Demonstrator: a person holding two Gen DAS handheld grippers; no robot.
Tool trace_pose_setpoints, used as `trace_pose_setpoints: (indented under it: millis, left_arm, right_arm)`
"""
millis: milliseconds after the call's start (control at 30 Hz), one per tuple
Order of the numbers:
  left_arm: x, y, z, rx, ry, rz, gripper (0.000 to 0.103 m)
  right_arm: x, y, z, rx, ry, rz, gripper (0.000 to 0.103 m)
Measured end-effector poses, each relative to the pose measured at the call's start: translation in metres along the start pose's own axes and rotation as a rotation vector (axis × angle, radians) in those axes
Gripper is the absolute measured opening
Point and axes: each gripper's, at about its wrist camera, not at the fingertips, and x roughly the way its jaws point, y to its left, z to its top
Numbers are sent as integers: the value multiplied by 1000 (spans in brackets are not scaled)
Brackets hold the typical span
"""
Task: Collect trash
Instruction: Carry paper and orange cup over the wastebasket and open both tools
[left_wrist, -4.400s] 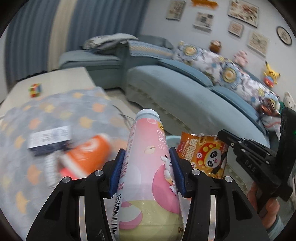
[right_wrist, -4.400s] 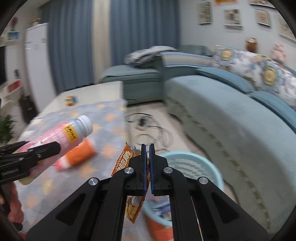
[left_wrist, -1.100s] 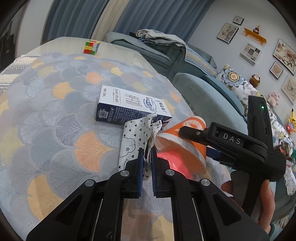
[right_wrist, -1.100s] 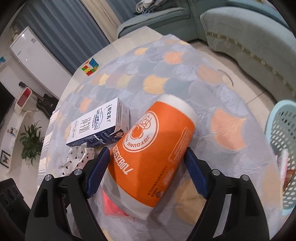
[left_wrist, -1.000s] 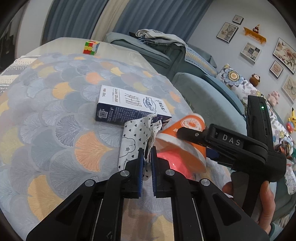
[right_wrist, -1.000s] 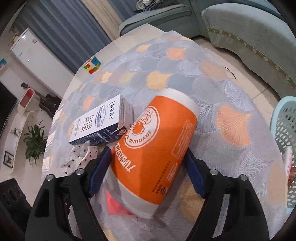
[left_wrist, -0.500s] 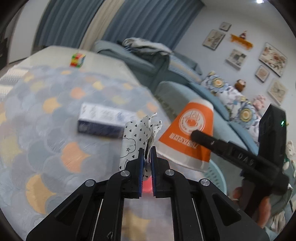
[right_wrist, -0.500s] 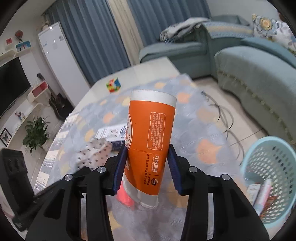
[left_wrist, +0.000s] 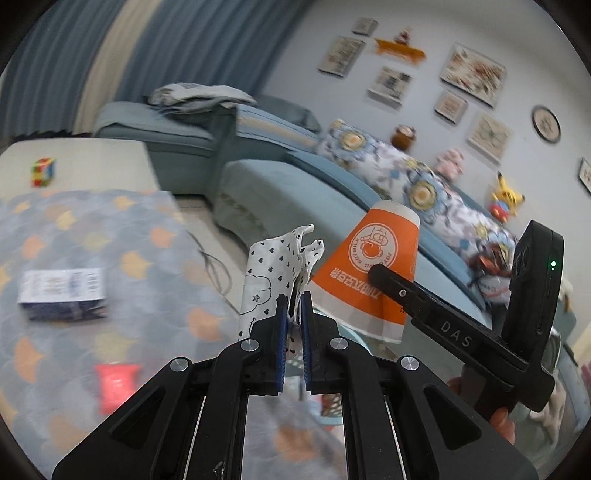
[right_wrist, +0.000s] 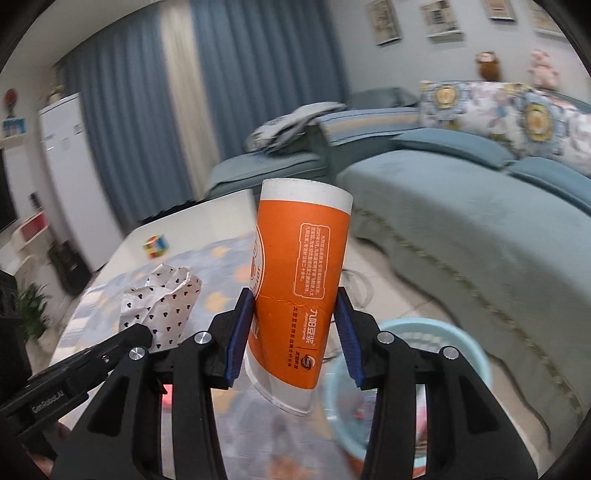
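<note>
On the scallop-patterned grey tablecloth (left_wrist: 110, 236) lie a blue-and-white rectangular carton (left_wrist: 62, 293) and a flat red packet (left_wrist: 116, 382), both blurred. The left gripper (left_wrist: 291, 314) pinches a crumpled white paper wrapper with black hearts (left_wrist: 275, 269) — held aloft. The right gripper (right_wrist: 293, 325) clamps a smooth orange paper cup (right_wrist: 299, 291), base forward, above a pale blue perforated plastic basket (right_wrist: 461, 350) — its contents are too blurred to tell.

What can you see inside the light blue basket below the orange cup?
In the right wrist view, the light blue basket shows only blurred pinkish and reddish shapes. The orange cup and the right gripper holding it cover much of its inside.
</note>
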Motion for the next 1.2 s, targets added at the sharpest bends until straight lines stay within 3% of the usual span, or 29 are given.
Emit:
trace_pose_setpoints:
  millis: [200, 567, 633, 700, 767, 1200]
  left_arm:
    - [65, -33, -19, 50, 126, -30, 5]
    - [135, -40, -67, 79, 373, -78, 7]
    - [138, -40, -68, 77, 378, -72, 15]
    - [138, -40, -68, 67, 380, -73, 42]
    - [132, -39, -66, 67, 355, -63, 52]
    - [108, -25, -55, 11, 288, -58, 54]
  right_arm:
    - [5, -71, -16, 94, 52, -102, 43]
    - [49, -153, -79, 254, 266, -225, 44]
    - [55, -160, -87, 270, 295, -227, 44]
    - [56, -161, -91, 281, 305, -228, 46]
    - [53, -160, -91, 283, 304, -220, 48]
    - [47, -136, -89, 248, 278, -170, 48]
